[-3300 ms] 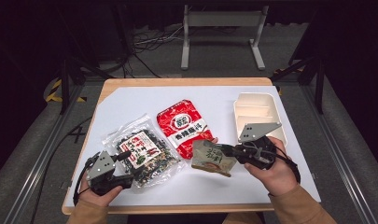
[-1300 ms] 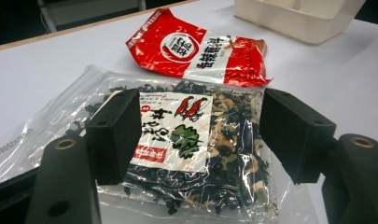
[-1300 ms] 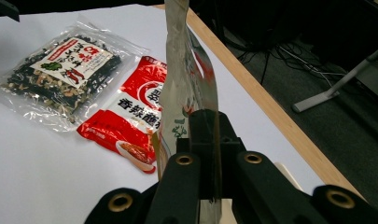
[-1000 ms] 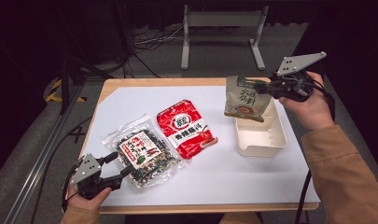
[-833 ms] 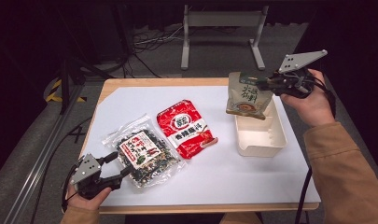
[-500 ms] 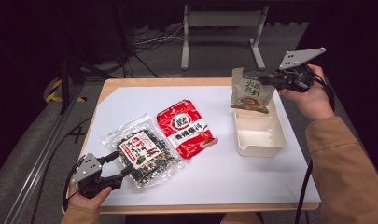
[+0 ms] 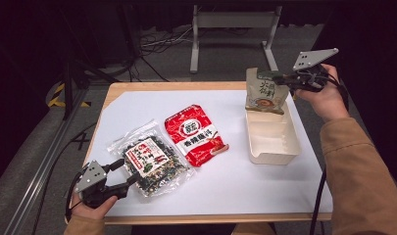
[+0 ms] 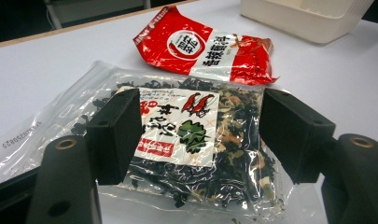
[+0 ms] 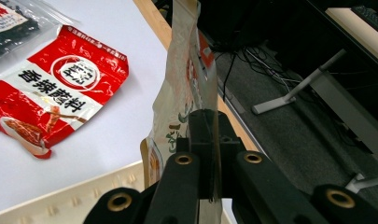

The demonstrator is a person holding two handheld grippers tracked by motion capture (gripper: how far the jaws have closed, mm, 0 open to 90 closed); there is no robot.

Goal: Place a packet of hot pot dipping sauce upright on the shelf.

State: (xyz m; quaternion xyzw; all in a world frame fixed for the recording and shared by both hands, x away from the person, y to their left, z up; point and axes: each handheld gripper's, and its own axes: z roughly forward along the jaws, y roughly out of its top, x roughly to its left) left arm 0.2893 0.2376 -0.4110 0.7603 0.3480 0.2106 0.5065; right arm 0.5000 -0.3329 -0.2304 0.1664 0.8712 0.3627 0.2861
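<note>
My right gripper is shut on the top edge of a tan sauce pouch, which hangs upright over the far end of the cream tray. In the right gripper view the pouch is pinched edge-on between the jaws. My left gripper rests open at the table's near left, its jaws either side of the near end of a clear bag of dried seaweed. The left gripper view has that bag between the open pads, untouched. A red seasoning packet lies flat mid-table.
A white sheet covers the wooden table. Beyond the far edge are a metal stand, cables and dark floor. In the left gripper view the red packet and the tray lie behind the seaweed bag.
My right gripper has carried the pouch from the near side up and over to the tray's far end, turning it upright and lowering it slightly. The left gripper has stayed put.
</note>
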